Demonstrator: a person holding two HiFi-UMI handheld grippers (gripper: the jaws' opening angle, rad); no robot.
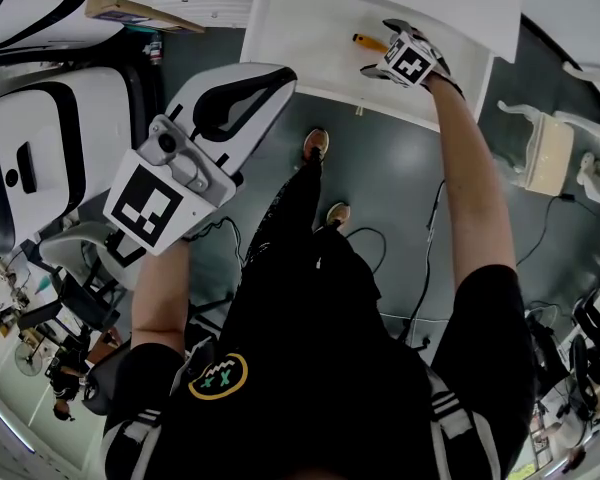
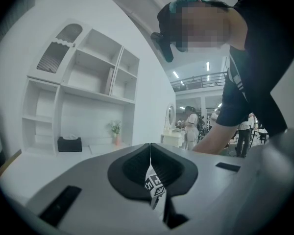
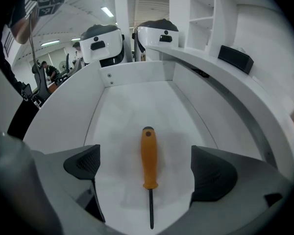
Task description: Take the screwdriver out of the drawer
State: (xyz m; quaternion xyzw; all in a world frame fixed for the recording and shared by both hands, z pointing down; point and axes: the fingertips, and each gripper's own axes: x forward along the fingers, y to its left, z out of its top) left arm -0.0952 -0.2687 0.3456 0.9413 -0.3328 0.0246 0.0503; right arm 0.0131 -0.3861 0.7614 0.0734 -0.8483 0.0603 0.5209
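left gripper (image 2: pixel 150 153): jaws closed, empty | right gripper (image 3: pixel 147 159): jaws wide apart | screwdriver (image 3: pixel 149 153) between them, untouched, on drawer (image 3: pixel 120 106) floor

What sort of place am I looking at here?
Probably a large indoor hall staged with home furniture: a white shelf unit, a drawer holding a screwdriver, and people standing under strip lights beyond.

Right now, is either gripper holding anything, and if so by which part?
Nothing is held. The right gripper is open astride the screwdriver, which lies untouched in the drawer. The left gripper is shut and empty.
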